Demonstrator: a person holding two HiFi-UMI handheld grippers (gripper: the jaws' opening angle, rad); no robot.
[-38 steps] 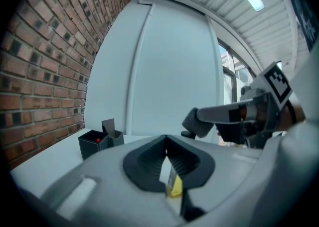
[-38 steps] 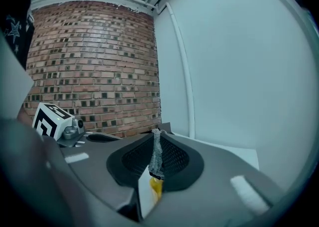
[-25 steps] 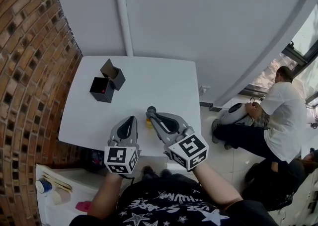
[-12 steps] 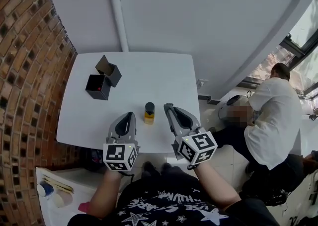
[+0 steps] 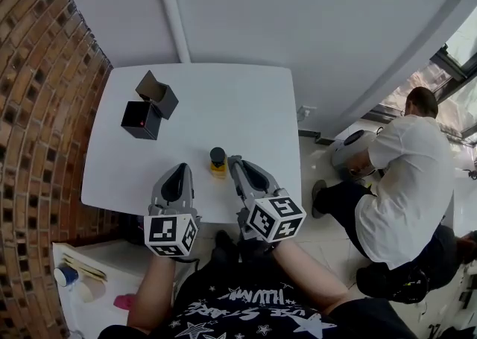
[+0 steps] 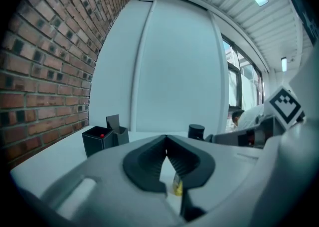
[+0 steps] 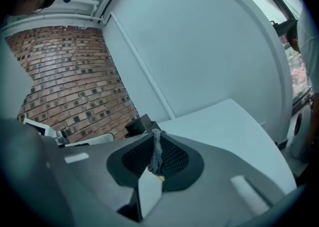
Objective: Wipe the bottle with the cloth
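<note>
**While the right gripper [image 7: 155,133] pinches the cloth [image 7: 156,153], the bottle [image 5: 217,162] stands free**

Where the white table [image 5: 246,106] nears its front edge, the bottle stands upright, black cap over a yellow body, and no jaw is on it. Just to the bottle's right lies the tip of the right gripper; whether it touches the bottle cannot be told from the head view. Its jaws are clenched on a narrow strip of grey woven cloth, which stands up between the pads and shows above their tips in the right gripper view. To the bottle's left, a little apart from it, is the left gripper [image 5: 181,169], its jaws pressed together with nothing between them. In its own view, the bottle's cap shows over the right jaw and a sliver of yellow shows through the slit below the pads. Beyond the bottle and to its left, well apart from it, sit two black boxes [image 5: 140,119], touching each other; the nearer one is open with something small and red inside. Far to the bottle's right, off the table, a person in a white shirt [image 5: 402,173] crouches on the floor.
</note>
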